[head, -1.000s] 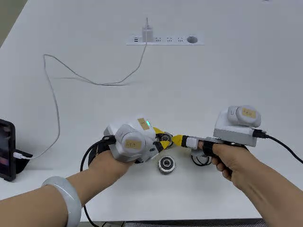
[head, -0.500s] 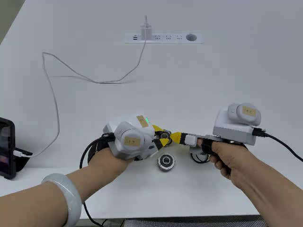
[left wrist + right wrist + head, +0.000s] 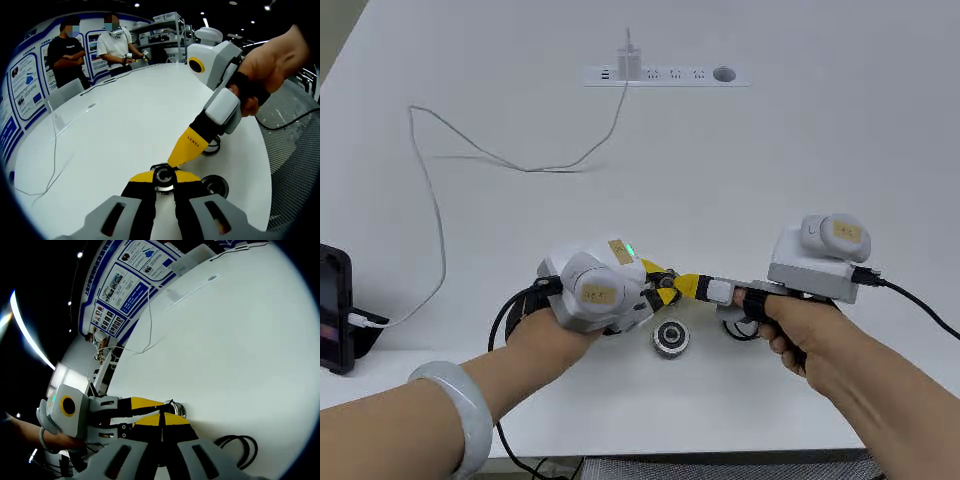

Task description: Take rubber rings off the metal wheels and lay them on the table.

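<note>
The left gripper (image 3: 164, 179) clamps a metal wheel (image 3: 164, 173) to steady it. The right gripper (image 3: 161, 419), tips closed together, presses at its rim, apparently peeling rubber.

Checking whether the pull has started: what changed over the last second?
Nothing visibly; only the headset's view shifted slightly. The left gripper stays shut on a metal wheel, the right gripper stays closed at its rim, and the second wheel and loose rubber rings lie where they were on the table.

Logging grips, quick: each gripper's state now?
Left gripper: shut on the metal wheel.
Right gripper: shut, tip at that wheel; any hold cannot be told.
</note>
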Demonstrator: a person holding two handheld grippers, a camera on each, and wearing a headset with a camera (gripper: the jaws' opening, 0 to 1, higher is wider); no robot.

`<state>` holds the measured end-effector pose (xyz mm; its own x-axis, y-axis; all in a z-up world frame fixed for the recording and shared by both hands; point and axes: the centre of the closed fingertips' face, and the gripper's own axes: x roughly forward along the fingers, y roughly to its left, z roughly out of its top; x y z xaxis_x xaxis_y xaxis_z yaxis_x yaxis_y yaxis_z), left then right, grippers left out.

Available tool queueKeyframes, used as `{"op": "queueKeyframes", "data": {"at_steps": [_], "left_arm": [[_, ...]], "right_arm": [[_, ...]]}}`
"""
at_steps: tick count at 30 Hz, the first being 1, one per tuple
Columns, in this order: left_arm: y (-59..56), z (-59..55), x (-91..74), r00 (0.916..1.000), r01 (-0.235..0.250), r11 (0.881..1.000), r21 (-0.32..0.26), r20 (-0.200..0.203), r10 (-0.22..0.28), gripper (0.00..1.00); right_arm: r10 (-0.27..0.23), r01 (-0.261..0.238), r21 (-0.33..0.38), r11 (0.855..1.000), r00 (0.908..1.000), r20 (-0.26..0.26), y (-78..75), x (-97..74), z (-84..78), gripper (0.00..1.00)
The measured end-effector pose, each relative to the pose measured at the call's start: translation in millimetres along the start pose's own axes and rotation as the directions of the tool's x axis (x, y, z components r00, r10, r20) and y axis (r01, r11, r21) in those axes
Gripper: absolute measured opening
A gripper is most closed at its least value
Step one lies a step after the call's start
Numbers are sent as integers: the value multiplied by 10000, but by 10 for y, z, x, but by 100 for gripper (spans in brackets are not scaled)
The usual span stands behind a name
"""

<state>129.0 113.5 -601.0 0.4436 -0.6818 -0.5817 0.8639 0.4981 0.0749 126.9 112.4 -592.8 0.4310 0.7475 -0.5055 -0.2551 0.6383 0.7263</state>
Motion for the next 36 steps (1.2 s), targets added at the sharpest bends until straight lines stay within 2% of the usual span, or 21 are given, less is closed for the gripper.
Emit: {"op": "queueKeyframes", "data": {"at_steps": [10,17,22,25,30,33,36], "left_arm": [[0,3,-1,10000,16,10000,17,-2,-16,12],[-2,6,-1,9999,91,9999,104,-44,-91,13],[-9,10,-14,9999,143,9997,213,34,-144,14],[1,19,-34,9999,44,9998,184,141,-46,19],[-13,32,-60,9994,112,9996,246,330,-120,22],[-15,50,-60,9987,106,9998,139,497,-113,30],[-28,61,-64,9983,133,9998,117,559,-140,33]], "right_arm": [[171,-171,49,9998,9999,6,80,-27,-17,1],[137,-139,237,9996,9999,97,30,-25,-1,1],[-43,43,79,10000,10000,7,-31,-4,0,2],[-122,122,39,9999,9999,-25,-52,4,-11,2],[-176,176,20,9998,9998,47,-65,6,-2,2],[-170,170,16,9999,9998,51,-53,7,-2,2],[-76,76,41,10000,9999,123,-21,15,21,2]]}}
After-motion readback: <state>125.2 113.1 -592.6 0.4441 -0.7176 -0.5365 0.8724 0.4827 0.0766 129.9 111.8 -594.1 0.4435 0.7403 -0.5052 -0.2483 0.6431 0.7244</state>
